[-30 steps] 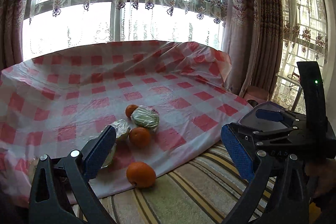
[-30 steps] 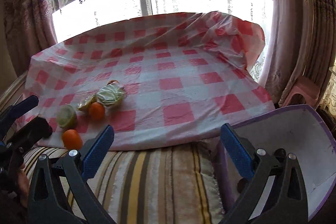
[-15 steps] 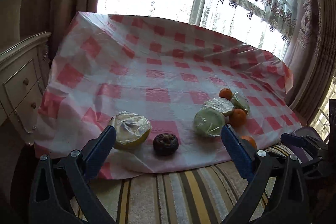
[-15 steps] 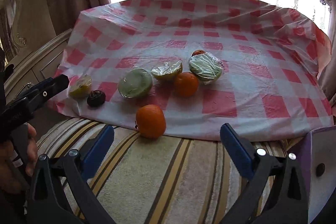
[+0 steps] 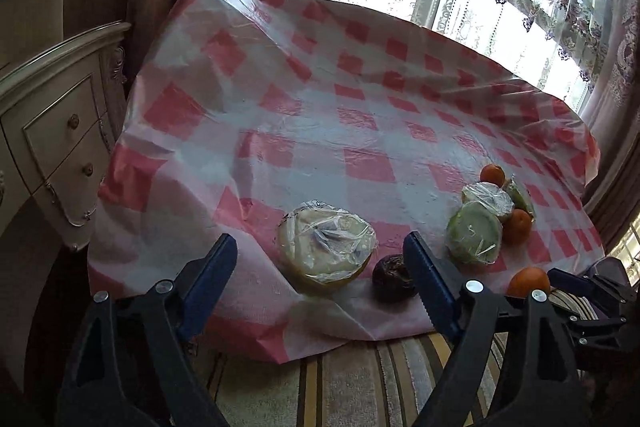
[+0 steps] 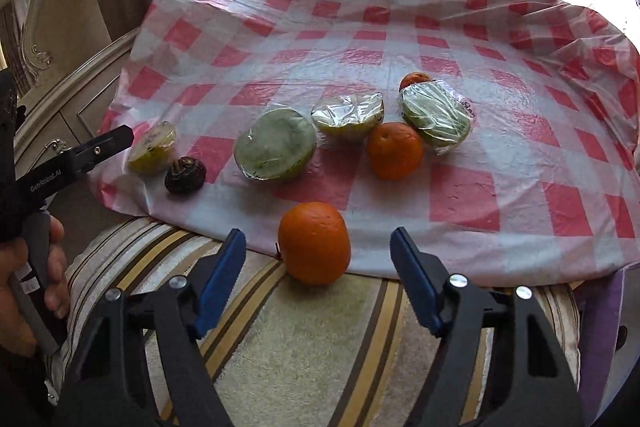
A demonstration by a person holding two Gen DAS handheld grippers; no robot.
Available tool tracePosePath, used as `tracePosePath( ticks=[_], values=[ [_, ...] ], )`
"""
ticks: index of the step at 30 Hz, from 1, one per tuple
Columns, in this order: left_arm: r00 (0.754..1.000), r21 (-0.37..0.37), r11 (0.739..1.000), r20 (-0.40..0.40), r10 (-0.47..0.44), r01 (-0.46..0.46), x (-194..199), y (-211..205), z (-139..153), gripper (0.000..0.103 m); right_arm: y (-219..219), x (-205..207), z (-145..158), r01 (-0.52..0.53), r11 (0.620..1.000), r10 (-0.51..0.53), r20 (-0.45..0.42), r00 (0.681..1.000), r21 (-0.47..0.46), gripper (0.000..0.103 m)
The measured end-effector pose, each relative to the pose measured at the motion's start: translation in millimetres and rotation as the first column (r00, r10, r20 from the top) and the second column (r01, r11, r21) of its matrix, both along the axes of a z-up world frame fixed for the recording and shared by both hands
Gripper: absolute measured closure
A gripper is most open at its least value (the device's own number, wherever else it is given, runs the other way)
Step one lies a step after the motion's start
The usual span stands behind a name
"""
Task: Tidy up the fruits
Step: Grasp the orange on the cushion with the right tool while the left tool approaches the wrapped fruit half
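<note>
Several fruits lie on a red-checked plastic cloth [image 5: 360, 131]. In the left wrist view a plastic-wrapped yellow half fruit [image 5: 326, 251] sits just beyond my left gripper [image 5: 320, 279], in line with the gap between its fingers. The jaws are closing and the pads touch nothing. A dark wrinkled fruit [image 5: 392, 281] lies by the right finger. In the right wrist view an orange [image 6: 314, 243] rests at the cloth's front edge between the fingers of my right gripper [image 6: 318, 267]. These jaws are closing too, with gaps on both sides of the orange.
Wrapped green halves [image 6: 276, 145] [image 6: 436, 119], another wrapped half [image 6: 348, 117] and two oranges [image 6: 395, 151] [image 6: 416, 81] lie mid-cloth. A striped cushion [image 6: 320, 347] lies in front. A drawer cabinet [image 5: 52, 131] stands left, a purple tray [image 6: 600, 327] right. A hand [image 6: 24, 287] holds the left tool.
Both grippers swung left and dipped toward the fruits. Both pairs of jaws have narrowed. The orange now sits between the right fingers, the yellow half in front of the left ones.
</note>
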State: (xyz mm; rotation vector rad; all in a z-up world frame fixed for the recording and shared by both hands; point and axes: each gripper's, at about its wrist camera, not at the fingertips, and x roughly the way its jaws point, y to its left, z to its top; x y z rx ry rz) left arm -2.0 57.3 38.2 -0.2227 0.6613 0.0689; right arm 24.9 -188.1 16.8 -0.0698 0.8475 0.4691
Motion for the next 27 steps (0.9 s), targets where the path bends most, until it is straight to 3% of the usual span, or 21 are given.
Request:
tracePosePath(
  ticks=[4, 8, 17, 23, 27],
  values=[
    [0.999, 0.038, 0.998, -0.019, -0.047, 0.047, 9, -9, -1, 0.021, -1, 6, -7, -0.003, 1.000, 0.003, -0.041, 0.999, 0.004, 0.046],
    [0.995, 0.017, 0.997, -0.071, -0.072, 0.073, 19, -10, -9, 0.026, 1, 9, -13, -0.019, 1.000, 0.020, -0.070, 0.997, 0.013, 0.062],
    [0.990, -0.007, 0.997, -0.117, -0.082, 0.082, 27, -8, -14, 0.030, 3, 7, -13, -0.026, 1.000, 0.027, -0.066, 0.997, 0.009, 0.063],
    [0.984, 0.012, 0.993, -0.138, -0.114, 0.116, 40, -18, -15, 0.039, 3, 6, -13, -0.026, 1.000, 0.026, -0.065, 0.998, 0.010, 0.063],
    [0.980, 0.021, 0.990, -0.149, -0.132, 0.137, 48, -25, -16, 0.039, 3, 6, -13, -0.026, 1.000, 0.026, -0.064, 0.998, 0.009, 0.063]
  ],
)
